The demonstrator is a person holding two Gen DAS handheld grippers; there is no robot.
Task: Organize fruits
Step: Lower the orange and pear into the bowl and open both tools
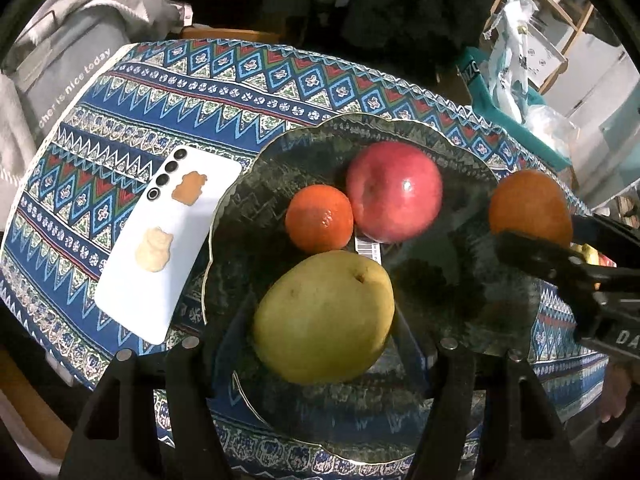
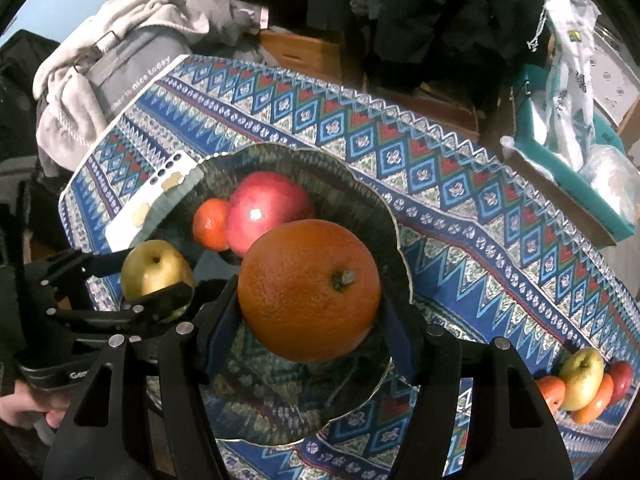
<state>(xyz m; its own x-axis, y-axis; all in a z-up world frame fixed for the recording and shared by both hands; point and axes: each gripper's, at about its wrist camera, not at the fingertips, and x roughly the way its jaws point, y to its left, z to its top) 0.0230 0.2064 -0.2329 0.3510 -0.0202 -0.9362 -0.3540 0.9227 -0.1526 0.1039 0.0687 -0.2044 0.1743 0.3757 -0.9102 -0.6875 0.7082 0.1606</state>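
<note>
The bench [image 2: 460, 184] carries a dark bowl [image 2: 352, 184] already holding an apple [image 2: 268, 212] and a tangerine [image 2: 210, 224]. Right claw [image 2: 312, 320], clamped on the orange [image 2: 310, 294], should lower it into the free right side. Left claw [image 1: 320, 344], clamped on the pear [image 1: 324, 316], should seat it near-side (gently, pears bruise).

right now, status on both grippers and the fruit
Left gripper shut on pear, right gripper shut on orange. Both over plate. Apple, mandarin already in.
</note>
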